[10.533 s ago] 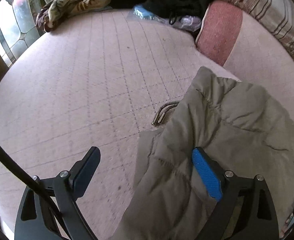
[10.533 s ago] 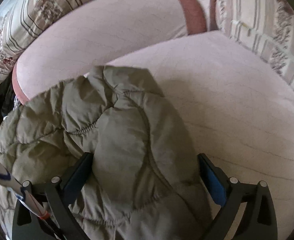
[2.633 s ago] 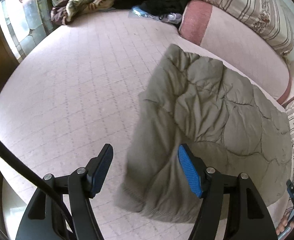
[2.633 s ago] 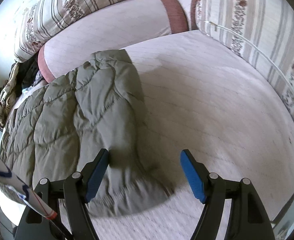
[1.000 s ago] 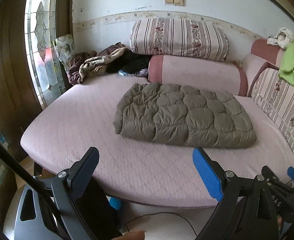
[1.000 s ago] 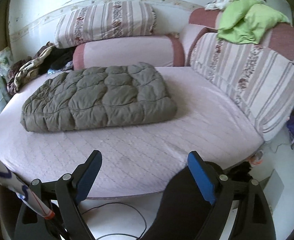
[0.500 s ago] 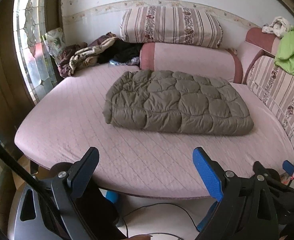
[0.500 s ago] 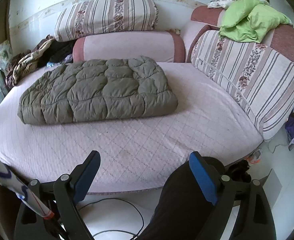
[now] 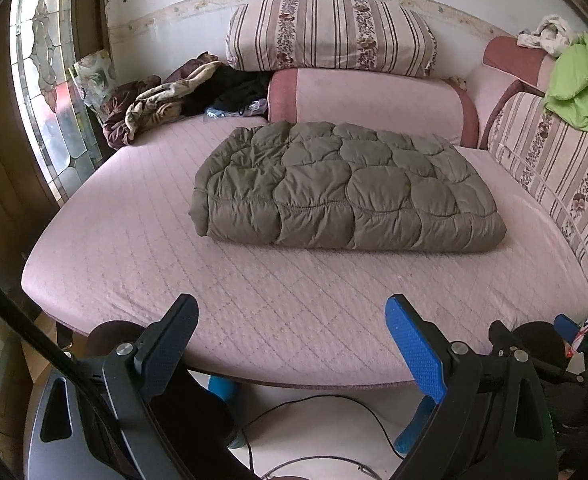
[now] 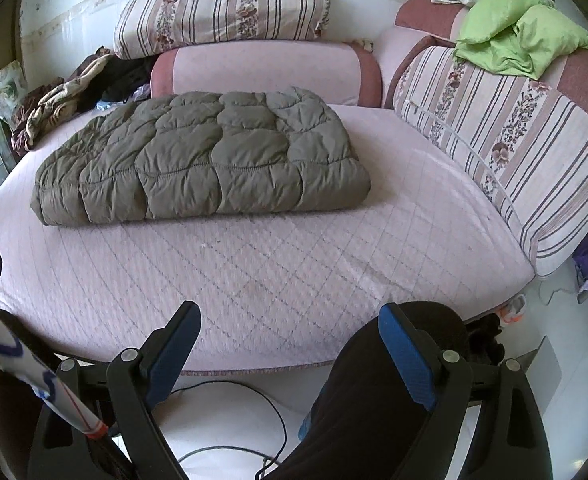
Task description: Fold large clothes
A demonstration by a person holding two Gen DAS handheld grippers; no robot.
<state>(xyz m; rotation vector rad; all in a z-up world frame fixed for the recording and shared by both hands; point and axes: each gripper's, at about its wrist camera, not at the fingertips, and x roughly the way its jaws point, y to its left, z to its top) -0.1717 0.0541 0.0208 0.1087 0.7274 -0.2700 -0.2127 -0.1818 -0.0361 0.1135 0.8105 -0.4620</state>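
Observation:
An olive quilted puffer garment [image 9: 345, 188] [image 10: 206, 160] lies folded into a flat rectangle on the pink quilted mattress [image 9: 254, 288] [image 10: 274, 264], toward the back near the bolster. My left gripper [image 9: 290, 320] is open and empty, held back over the mattress's front edge, well short of the garment. My right gripper [image 10: 290, 328] is open and empty too, also at the front edge. A dark trouser leg [image 10: 373, 400] shows under the right gripper.
A pink bolster [image 9: 369, 100] and a striped pillow [image 9: 329, 32] line the back. Striped cushions [image 10: 505, 136] with a green cloth [image 10: 521, 36] stand right. Crumpled clothes [image 9: 166, 100] lie at the back left by a stained-glass window [image 9: 42, 92]. A cable [image 9: 313, 404] runs on the floor.
Both grippers have pulled back from the garment to the mattress's front edge and drifted slightly closer in the last half second. The folded garment has stayed in place.

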